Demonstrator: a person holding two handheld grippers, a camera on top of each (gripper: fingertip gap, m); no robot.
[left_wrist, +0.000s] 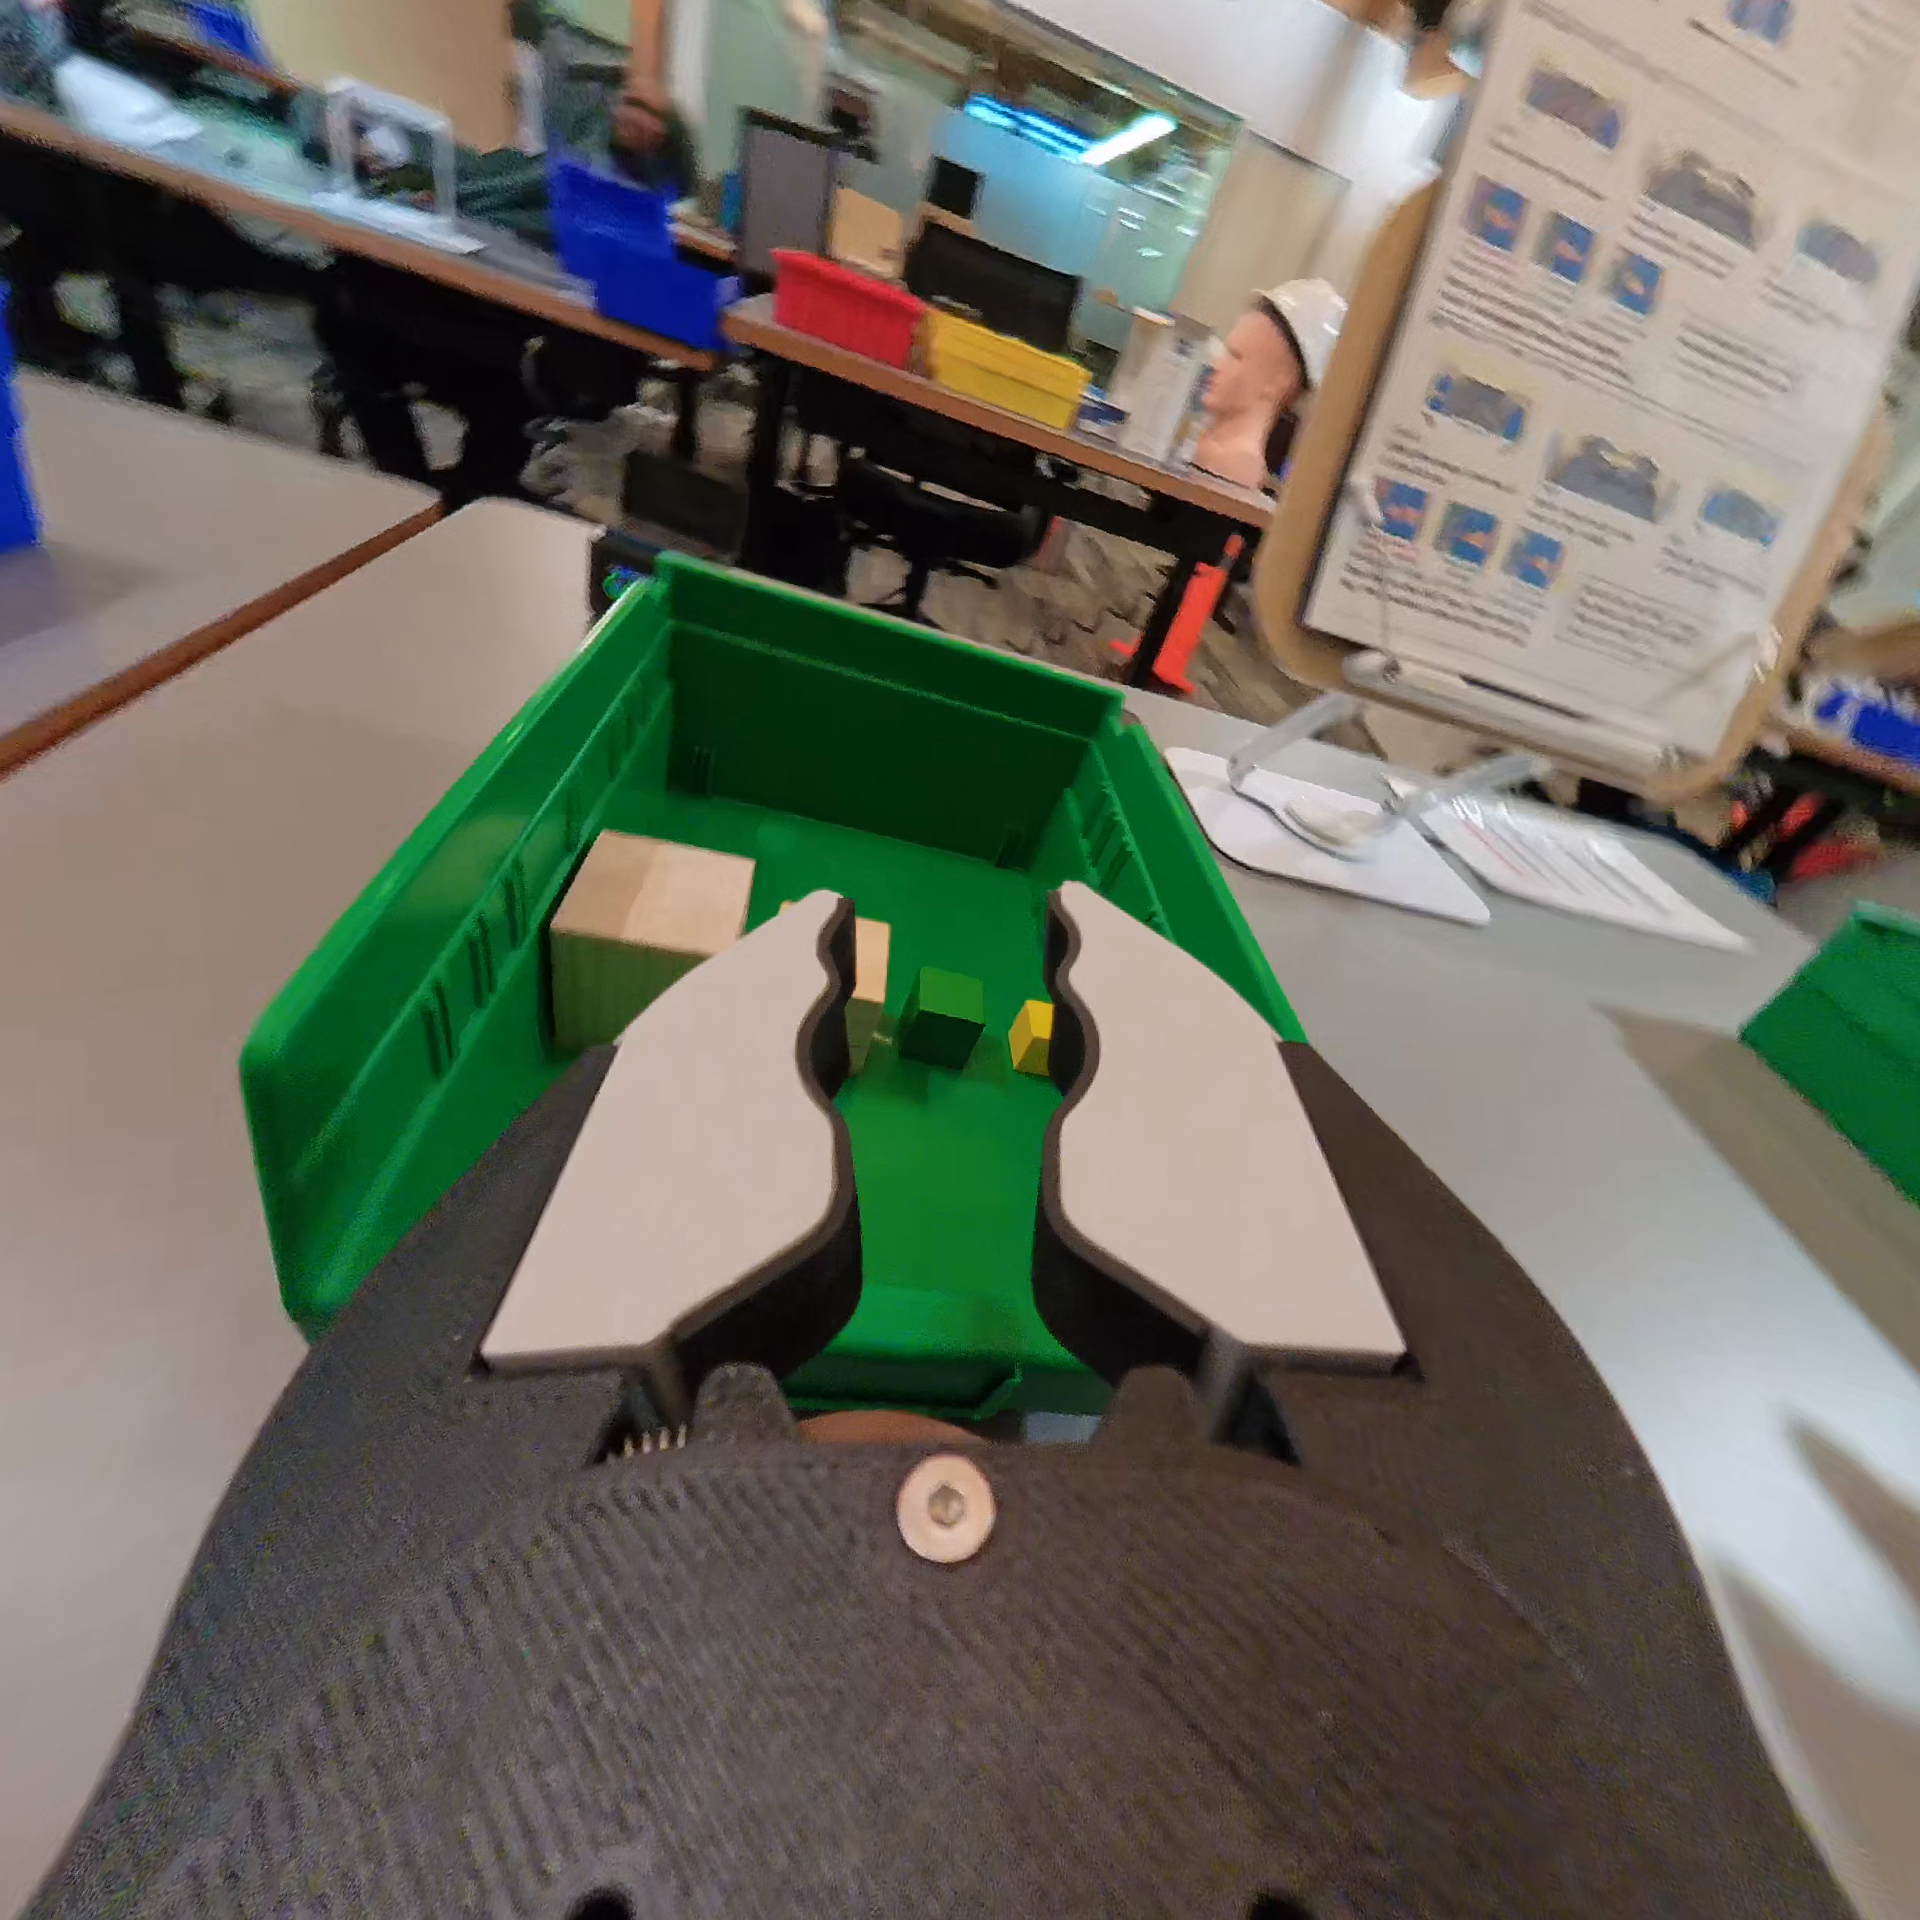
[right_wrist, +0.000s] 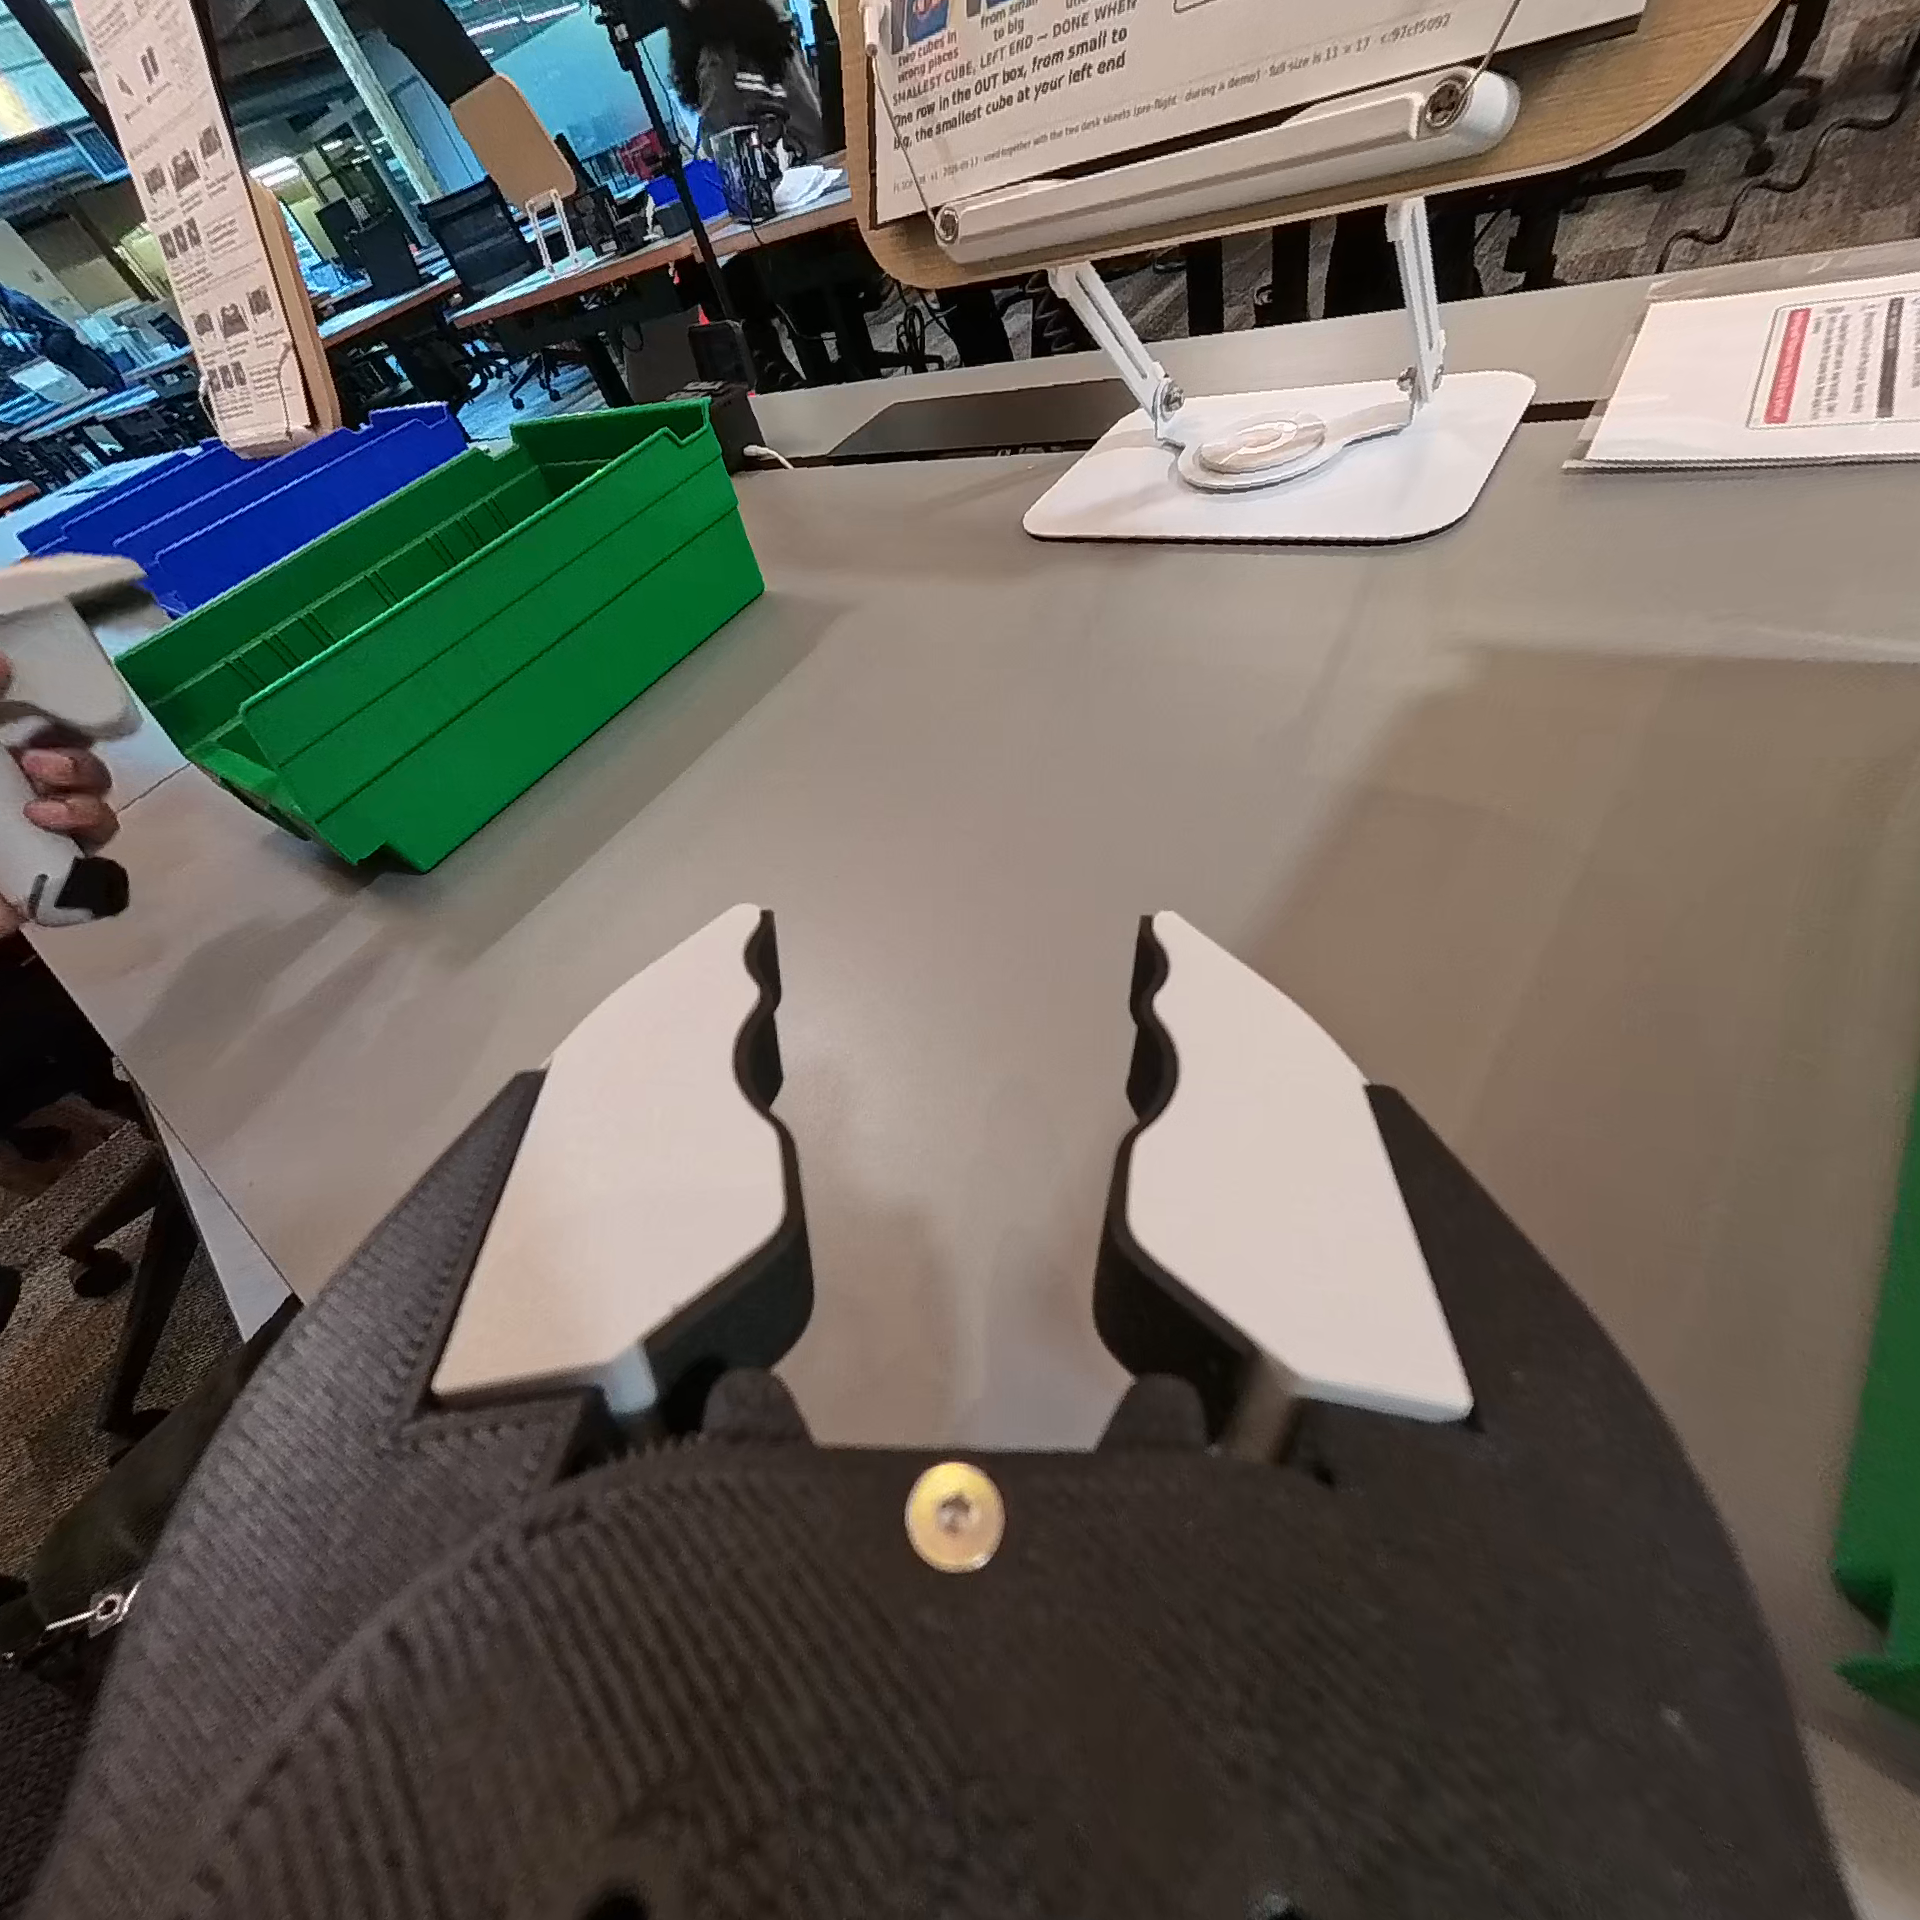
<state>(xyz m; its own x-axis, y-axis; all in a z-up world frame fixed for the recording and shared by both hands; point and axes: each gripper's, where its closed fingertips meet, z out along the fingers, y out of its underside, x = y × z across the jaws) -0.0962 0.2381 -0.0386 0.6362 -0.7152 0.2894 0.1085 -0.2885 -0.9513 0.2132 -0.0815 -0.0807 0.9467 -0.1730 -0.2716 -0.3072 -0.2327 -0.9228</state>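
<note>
My left gripper (left_wrist: 943, 914) is open and empty, hovering over the near end of a green bin (left_wrist: 416, 997). Inside the bin lie a large pale wooden cube (left_wrist: 644, 925), a smaller pale cube (left_wrist: 868, 971) partly hidden by my left finger, a small green cube (left_wrist: 943, 1013) and a small yellow cube (left_wrist: 1031, 1034). The green cube sits just beyond the gap between my fingers. My right gripper (right_wrist: 954, 920) is open and empty above the bare grey table (right_wrist: 1143, 727). The same green bin (right_wrist: 468, 644) stands far to its left.
A white stand (right_wrist: 1278, 468) holds a poster board at the table's back; it also shows in the left wrist view (left_wrist: 1351, 842). A sheet of paper (right_wrist: 1766, 374) lies at the back right. A blue bin (right_wrist: 239, 499) sits behind the green one. A second green bin (left_wrist: 1849, 1039) is at the right. A hand holding a white handle (right_wrist: 52, 727) is at the left edge.
</note>
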